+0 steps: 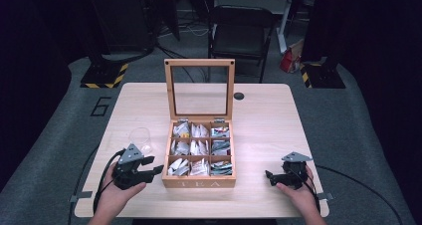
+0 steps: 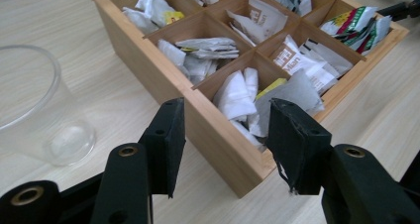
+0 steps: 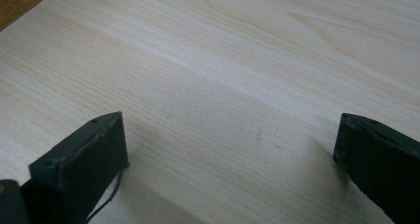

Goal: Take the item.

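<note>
The left tongs (image 2: 225, 144) stand released, grasping nothing, aimed at the near-left corner of the tea box (image 1: 199, 181), which sits mid-counter toward the near edge, lid up. The sachets (image 2: 257, 102) in that corner cell lie loose and overlapping. Risks, as I judge them: a jaw catching the box wall and shoving it, or pinching two sachets at once. The cup (image 1: 140, 138) left of the box could be knocked. The right tongs (image 3: 228, 149) rest released near the right edge. The counter (image 1: 268, 120) is pale wood; the room is dark, with a chair (image 1: 241, 31) behind.
</note>
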### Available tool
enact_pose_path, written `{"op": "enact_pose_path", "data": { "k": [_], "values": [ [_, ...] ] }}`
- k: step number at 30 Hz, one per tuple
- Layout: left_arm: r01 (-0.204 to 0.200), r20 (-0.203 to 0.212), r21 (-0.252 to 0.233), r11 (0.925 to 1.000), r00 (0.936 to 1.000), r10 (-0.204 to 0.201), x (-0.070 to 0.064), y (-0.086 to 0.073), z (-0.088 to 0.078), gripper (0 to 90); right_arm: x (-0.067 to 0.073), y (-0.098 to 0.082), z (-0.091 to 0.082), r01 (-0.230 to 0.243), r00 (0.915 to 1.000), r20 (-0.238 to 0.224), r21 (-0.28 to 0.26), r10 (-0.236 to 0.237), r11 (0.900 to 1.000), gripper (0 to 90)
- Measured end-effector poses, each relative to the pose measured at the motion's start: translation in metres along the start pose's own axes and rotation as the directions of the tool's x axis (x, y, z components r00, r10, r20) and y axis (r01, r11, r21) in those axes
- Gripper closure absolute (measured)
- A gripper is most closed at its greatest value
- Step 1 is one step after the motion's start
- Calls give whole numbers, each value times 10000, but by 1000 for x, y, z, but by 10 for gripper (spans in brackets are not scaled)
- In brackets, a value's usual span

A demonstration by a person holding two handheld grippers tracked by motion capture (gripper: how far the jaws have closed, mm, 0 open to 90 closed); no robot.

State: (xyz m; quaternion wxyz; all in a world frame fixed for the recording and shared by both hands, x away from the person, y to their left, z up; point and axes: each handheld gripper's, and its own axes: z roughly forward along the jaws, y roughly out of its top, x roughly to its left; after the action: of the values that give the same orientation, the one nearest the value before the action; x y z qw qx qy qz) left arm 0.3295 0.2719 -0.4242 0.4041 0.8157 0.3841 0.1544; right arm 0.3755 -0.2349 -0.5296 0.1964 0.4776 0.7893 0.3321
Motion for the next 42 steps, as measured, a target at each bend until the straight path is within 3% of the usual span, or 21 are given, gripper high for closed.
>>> {"op": "enact_pose_path", "data": {
  "k": [13,21,42],
  "values": [
    [-399,361,-118,9991,9985,403,-13,7,6,488,0,0,0,-6,10000,-3,0,6,10000,0],
    [-621,778,112,9980,9951,611,-20,7,13,492,0,0,0,-8,10000,-4,3,8,10000,0],
    [-882,1252,179,9959,9885,853,-34,6,31,515,0,0,0,-5,10000,-3,0,5,10000,0]
  ]
}}
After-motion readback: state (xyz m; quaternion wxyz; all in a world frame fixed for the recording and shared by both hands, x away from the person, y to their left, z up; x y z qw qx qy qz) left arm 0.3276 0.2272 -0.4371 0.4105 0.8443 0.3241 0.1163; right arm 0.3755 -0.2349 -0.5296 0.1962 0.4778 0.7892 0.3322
